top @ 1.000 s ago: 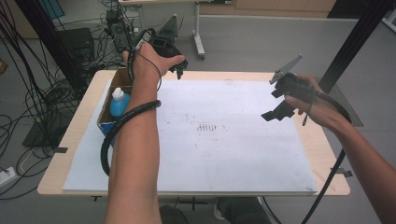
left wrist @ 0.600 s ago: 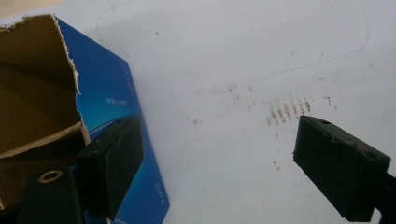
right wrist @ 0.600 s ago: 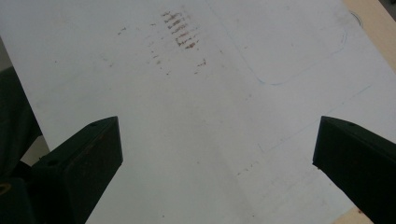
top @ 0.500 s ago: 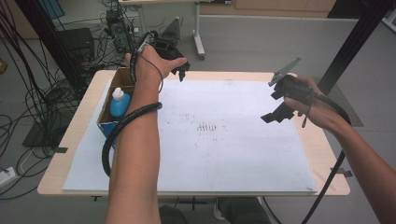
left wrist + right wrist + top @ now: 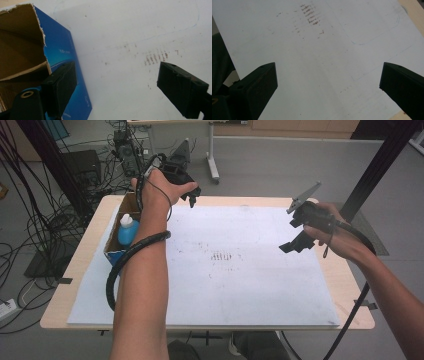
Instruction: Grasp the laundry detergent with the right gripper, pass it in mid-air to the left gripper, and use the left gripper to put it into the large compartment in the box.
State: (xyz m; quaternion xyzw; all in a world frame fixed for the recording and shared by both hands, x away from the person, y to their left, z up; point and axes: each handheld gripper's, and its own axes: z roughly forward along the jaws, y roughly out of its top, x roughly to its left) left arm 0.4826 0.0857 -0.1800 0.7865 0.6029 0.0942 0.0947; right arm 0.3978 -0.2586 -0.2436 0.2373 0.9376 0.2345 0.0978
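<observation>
**Two grippers up over the sheet, both empty**

Two grippers hang above the table, nothing in either. L gripper [image 5: 192,196] sits at the far edge of the table, just right of the box [image 5: 114,239]; its jaws stand apart w/ only air between them. Its own view looks down on the box's blue side [image 5: 62,50] and torn cardboard wall, w/ the white sheet [image 5: 130,37] spreading off to the right. R gripper [image 5: 294,240] is held over the right part of the sheet, well apart from the L one; jaws wide, nothing between. Its own view [image 5: 327,82] shows bare sheet w/ faint pen outlines and the table's wood edge at one corner.

Box stands at the table's left edge, open top, touching the sheet's left side. Bottle [image 5: 128,229], blue w/ white cap, stands upright inside it. L forearm crosses beside the box, its cable [image 5: 131,256] looping around the arm.

Smudge of brownish marks [image 5: 220,256] lies near the sheet's middle, between the two hands; also seen in both gripper views. Sheet covers most of the tabletop [image 5: 350,285], wood showing at the rims.
</observation>
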